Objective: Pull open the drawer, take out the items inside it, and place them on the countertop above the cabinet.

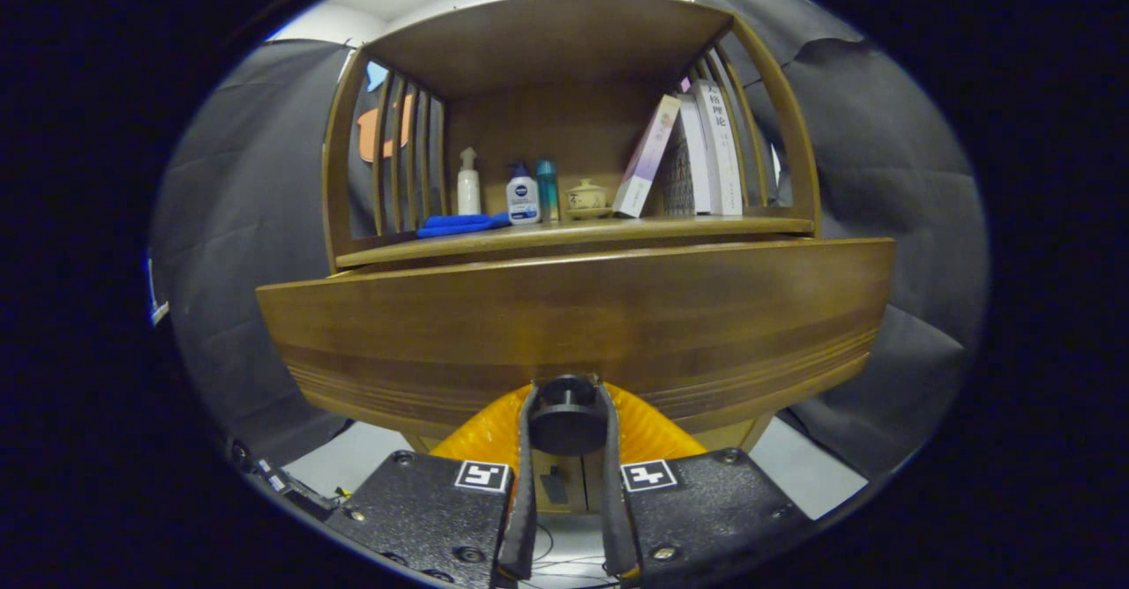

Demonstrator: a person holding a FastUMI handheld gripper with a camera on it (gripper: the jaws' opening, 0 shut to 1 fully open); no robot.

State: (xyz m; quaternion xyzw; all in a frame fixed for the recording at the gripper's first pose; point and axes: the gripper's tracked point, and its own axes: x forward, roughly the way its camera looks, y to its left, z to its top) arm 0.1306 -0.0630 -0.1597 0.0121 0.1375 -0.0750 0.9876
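Observation:
A wooden cabinet fills the view, and its wide drawer front [573, 324] stands out toward me, pulled away from the cabinet body. A dark round knob [565, 417] sits low on that front. My gripper [565, 421] is shut on the knob, one finger pressing each side of it. Above the drawer lies the countertop [582, 232], a wooden shelf under a slatted hutch. The drawer's inside is hidden behind its front.
On the countertop stand a white pump bottle [468, 185], a white and blue lotion bottle [522, 194], a teal bottle [547, 190], a small lidded pot [586, 197], a blue cloth [459, 224] and leaning books [697, 152]. Black cloth flanks the cabinet.

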